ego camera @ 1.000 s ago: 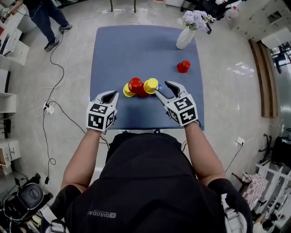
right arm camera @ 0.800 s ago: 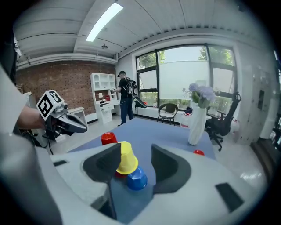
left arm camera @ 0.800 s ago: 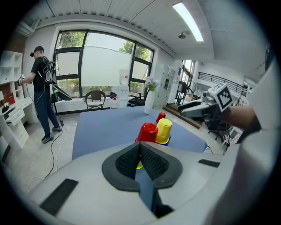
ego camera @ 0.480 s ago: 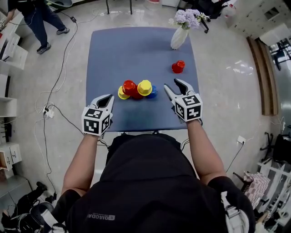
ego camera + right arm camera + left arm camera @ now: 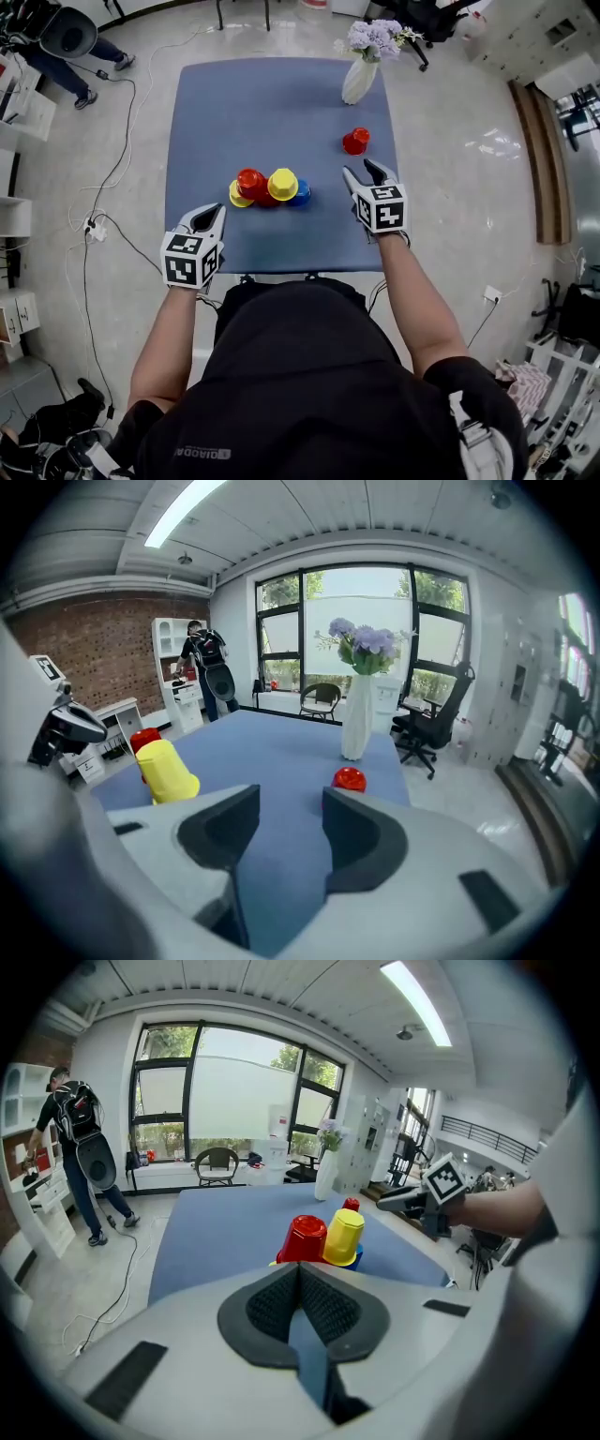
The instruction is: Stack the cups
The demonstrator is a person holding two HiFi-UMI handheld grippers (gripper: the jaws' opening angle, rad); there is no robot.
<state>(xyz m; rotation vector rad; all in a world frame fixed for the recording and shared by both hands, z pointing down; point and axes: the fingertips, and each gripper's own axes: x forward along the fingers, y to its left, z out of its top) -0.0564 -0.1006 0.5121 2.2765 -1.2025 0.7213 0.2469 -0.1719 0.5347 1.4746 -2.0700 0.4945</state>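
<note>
Carrying every cup, the blue desk [image 5: 272,103] has a cluster of cups [image 5: 270,186], red, yellow and blue, gathered mid-desk as the pile to build on. The lone red cup [image 5: 354,141] sits well apart, probably next. Aimed toward it, the right tongs [image 5: 362,169] gape empty; the left tongs [image 5: 208,214] rest closed, empty.

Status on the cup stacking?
Left gripper shut, empty. Right gripper open, empty. Lone red cup just ahead of it, untouched. Nothing between them.
</note>
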